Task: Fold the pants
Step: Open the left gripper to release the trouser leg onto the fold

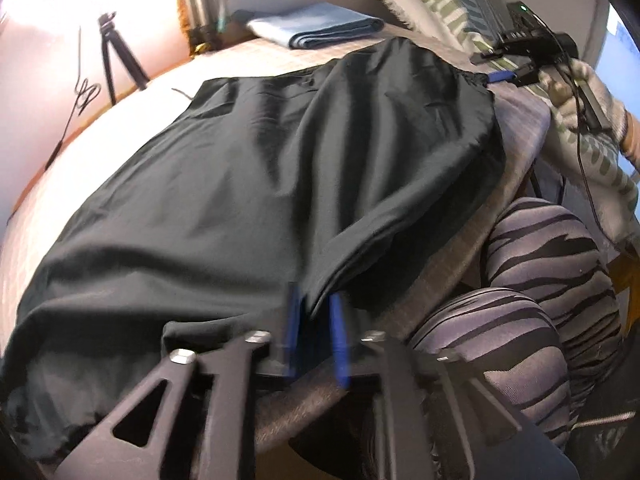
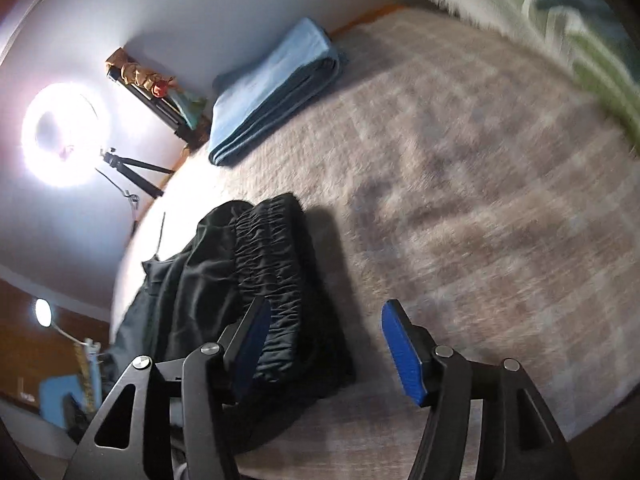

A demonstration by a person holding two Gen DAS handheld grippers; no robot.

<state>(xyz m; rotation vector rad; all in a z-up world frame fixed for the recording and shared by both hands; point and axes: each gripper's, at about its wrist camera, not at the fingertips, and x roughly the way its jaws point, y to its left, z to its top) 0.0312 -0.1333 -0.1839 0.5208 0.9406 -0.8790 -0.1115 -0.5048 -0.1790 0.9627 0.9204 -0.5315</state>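
Seen from the right wrist, the checked bedspread [image 2: 460, 184] lies bare from 12 to 4 o'clock, wide room for a gripper. The black pants [image 2: 256, 280] fill 9 to 11 o'clock, with the folded blue towel [image 2: 272, 92] beyond at 11. The patterned pillow [image 2: 560, 20] bounds 1 o'clock. In the left wrist view, the person's striped knees [image 1: 532, 300] crowd 4 o'clock; a tripod [image 1: 116, 56] stands off the bed at 10.

The bedspread [image 2: 460, 168] is motion-blurred, and the pants' [image 1: 240, 184] lower legs run off-frame.
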